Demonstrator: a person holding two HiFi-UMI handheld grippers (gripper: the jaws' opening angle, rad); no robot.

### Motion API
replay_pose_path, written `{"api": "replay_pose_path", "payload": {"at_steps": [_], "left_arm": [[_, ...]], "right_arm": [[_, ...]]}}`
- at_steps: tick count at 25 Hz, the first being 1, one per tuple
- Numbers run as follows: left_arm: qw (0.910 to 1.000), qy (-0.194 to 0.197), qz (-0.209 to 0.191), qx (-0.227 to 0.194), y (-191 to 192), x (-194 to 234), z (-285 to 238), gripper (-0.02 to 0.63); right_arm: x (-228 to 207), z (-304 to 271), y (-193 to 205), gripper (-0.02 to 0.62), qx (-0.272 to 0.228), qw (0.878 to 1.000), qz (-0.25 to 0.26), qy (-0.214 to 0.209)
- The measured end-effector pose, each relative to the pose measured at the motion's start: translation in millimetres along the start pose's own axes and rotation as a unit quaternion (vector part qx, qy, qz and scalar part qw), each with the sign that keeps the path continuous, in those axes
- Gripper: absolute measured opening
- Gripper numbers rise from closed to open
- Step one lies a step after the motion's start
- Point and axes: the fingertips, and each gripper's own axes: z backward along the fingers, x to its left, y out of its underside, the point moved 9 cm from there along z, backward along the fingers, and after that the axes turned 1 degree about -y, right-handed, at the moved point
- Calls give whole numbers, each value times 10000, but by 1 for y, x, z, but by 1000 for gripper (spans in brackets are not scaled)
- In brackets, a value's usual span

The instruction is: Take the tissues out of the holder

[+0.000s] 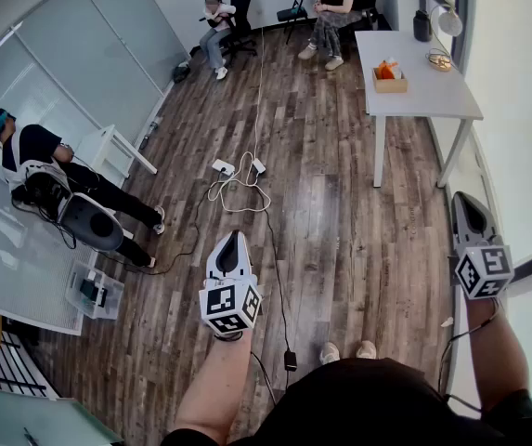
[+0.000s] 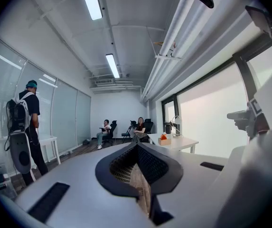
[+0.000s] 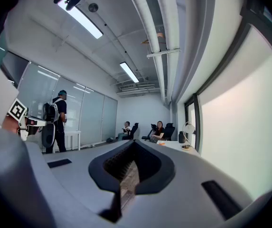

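Observation:
The tissue holder (image 1: 390, 77), a small tan box with something orange and white sticking out of its top, stands on a white table (image 1: 423, 96) far across the room. It also shows small in the left gripper view (image 2: 163, 139). Both grippers are held up in the air over the wooden floor, well away from the table. My left gripper (image 1: 233, 242) points toward the room's far end, its jaws (image 2: 136, 148) together with nothing between them. My right gripper (image 1: 468, 204) hangs near the window wall, and its jaws (image 3: 133, 146) are likewise together and hold nothing.
A desk lamp (image 1: 444, 21) and a dark container (image 1: 421, 26) share the table. Cables and power strips (image 1: 238, 179) lie on the floor ahead. A person with a backpack (image 1: 43, 170) stands at the left glass wall; two people sit at the back (image 1: 326, 12).

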Motion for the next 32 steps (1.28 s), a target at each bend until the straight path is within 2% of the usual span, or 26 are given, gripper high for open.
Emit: {"api": "replay_pose_path", "payload": {"at_steps": [8, 12, 16, 19, 26, 32], "left_arm": [[10000, -18, 55, -43, -9, -15, -9, 5], [9999, -77, -3, -69, -14, -25, -14, 5], [10000, -16, -30, 32, -6, -41, -24, 5], [9998, 41, -109, 132, 4, -39, -40, 5], [9995, 240, -140, 144, 5, -15, -116, 5], [9948, 705, -733, -60, -6, -1, -200, 5]], "right_arm": [[-14, 2, 4, 5, 55, 10000, -51, -56], [-22, -3, 11, 3, -32, 9997, -212, 81], [-38, -13, 22, 3, 88, 9994, -278, 207], [-39, -31, 30, 3, 169, 9992, -321, 148], [-38, -95, 30, 3, 236, 9991, -321, 140], [-37, -155, 20, 5, 212, 9987, -236, 409]]}}
